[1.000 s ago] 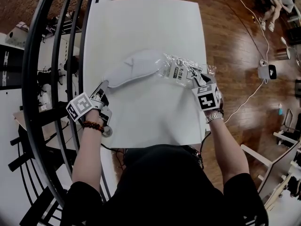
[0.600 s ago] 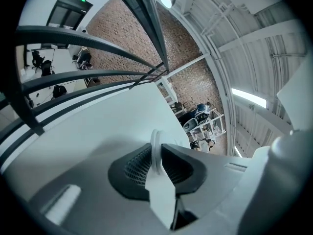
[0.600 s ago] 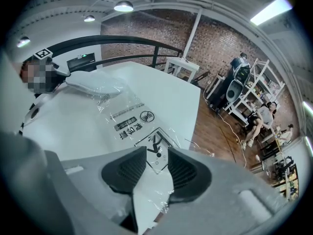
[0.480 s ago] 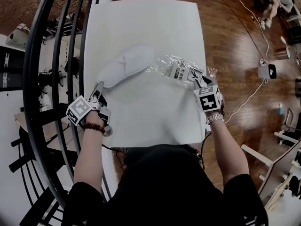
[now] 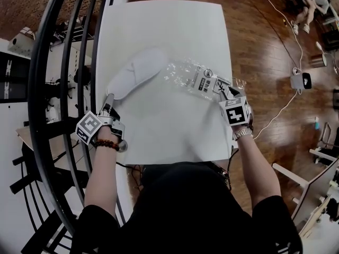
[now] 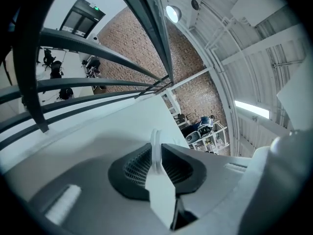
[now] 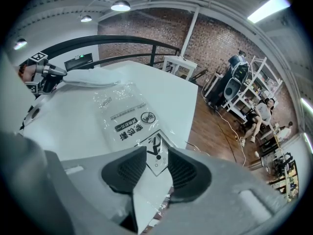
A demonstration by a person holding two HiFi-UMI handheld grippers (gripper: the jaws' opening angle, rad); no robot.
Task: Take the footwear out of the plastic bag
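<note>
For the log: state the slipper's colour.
White; the slipper shows best in the head view.

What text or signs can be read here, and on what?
On the plastic bag: two rows of dark characters, too blurred to read, plus a round crossed-out sign and a triangular warning sign.
On the marker cube: a black-and-white square pattern, no words.
The green sign over a far doorway: too small to read.
On the slipper: none seen.

Our right gripper (image 7: 155, 166) pinched the plastic bag (image 7: 123, 117), which lay flat on the table (image 7: 168, 94); beyond, our left gripper (image 7: 48, 74) clasped the slipper (image 7: 93, 77).
</note>
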